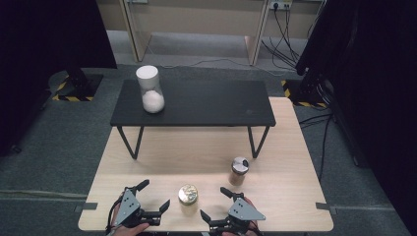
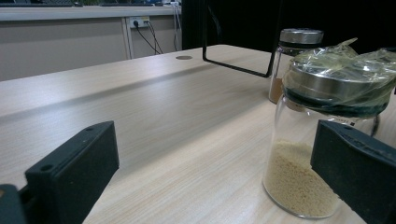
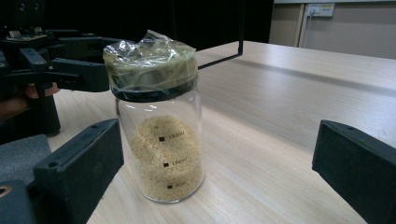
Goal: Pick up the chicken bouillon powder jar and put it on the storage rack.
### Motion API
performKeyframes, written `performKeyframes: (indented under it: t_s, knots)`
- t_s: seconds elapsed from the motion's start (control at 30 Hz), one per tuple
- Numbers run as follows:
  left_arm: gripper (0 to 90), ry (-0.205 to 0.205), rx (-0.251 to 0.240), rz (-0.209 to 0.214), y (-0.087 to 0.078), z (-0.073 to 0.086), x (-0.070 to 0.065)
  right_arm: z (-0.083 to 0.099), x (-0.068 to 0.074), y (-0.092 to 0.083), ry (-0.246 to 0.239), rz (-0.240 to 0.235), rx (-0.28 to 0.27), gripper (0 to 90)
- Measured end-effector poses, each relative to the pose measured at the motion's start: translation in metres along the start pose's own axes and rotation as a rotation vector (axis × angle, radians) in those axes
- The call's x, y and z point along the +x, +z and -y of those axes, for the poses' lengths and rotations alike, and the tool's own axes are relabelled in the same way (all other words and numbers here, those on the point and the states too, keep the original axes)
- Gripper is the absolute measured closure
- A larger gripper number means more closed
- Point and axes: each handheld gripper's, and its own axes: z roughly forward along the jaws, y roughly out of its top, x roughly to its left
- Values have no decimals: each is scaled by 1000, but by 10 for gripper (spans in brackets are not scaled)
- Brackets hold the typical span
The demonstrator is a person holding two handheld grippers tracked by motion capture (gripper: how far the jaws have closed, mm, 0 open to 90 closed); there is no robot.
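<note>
A tall white-lidded jar (image 1: 150,88), holding white powder at its bottom, stands on the left end of the black bench (image 1: 196,105). On the wooden table (image 1: 147,147), the glass jar (image 1: 188,196) sits near the front edge between both grippers, about a third full of pale yellow grains, plastic film over its metal lid; its printed scale is too blurred to read. Behind it to the right, a smaller metal-lidded jar (image 1: 239,171) holds brown powder. The left gripper (image 1: 151,197) and right gripper (image 1: 214,202) both gape wide, holding nothing.
</note>
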Motion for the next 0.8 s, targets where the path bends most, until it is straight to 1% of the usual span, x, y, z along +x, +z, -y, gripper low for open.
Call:
performKeyframes:
  t_s: [0.4, 0.8]
  knots:
    - [5, -3, 1, 2, 0, 0, 0, 0, 8, 10, -8, -25, 15, 29]
    - [5, -7, 2, 5, 0, 0, 0, 0, 15, 20, -19, -41, 24, 35]
